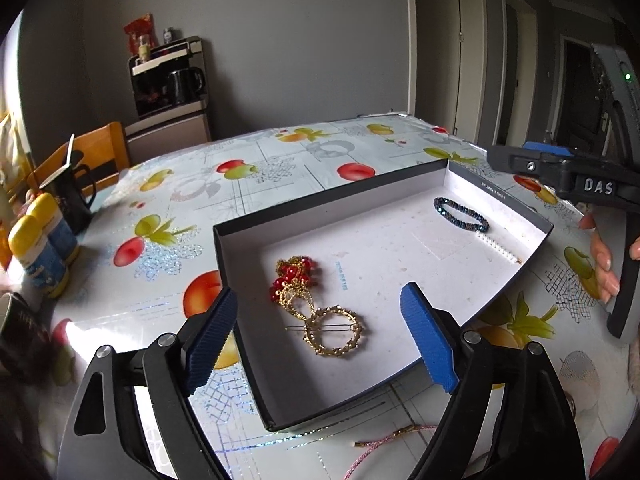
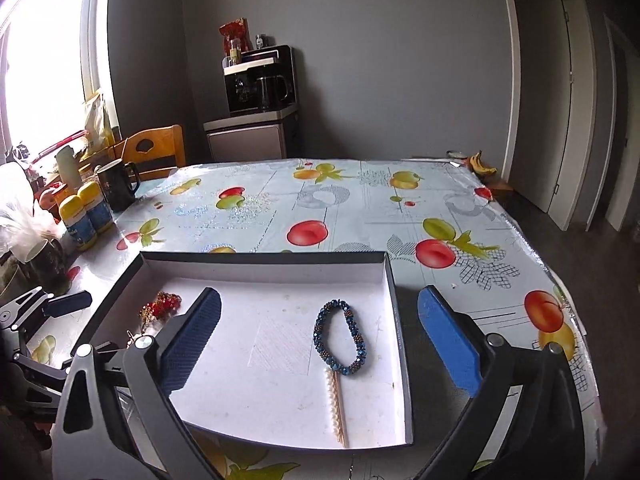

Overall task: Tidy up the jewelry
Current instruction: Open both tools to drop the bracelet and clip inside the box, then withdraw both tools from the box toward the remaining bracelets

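A shallow black box with a white inside (image 1: pixel 240 236) (image 2: pixel 256 270) lies on the table. In it are a red and gold beaded piece (image 1: pixel 294 280) (image 2: pixel 160 306), a gold round hair clip (image 1: pixel 334 332), a blue beaded bracelet (image 1: pixel 460 214) (image 2: pixel 340 338) and a pearl hair pin (image 1: pixel 500 248) (image 2: pixel 336 408). My left gripper (image 1: pixel 320 340) is open and empty above the box's near left part. My right gripper (image 2: pixel 320 344) is open and empty above the bracelet and pin; it also shows at the right of the left wrist view (image 1: pixel 560 176). A pink cord (image 1: pixel 384 448) lies on the table before the box.
The table has a fruit-print cloth (image 2: pixel 360 208). Two yellow-capped bottles (image 2: pixel 84 212) (image 1: pixel 40 240) and a black mug (image 2: pixel 116 184) (image 1: pixel 72 196) stand at the left edge. A wooden chair (image 2: pixel 156 152) and a coffee machine (image 2: pixel 260 80) are beyond. Bananas (image 2: pixel 480 162) lie at the far right corner.
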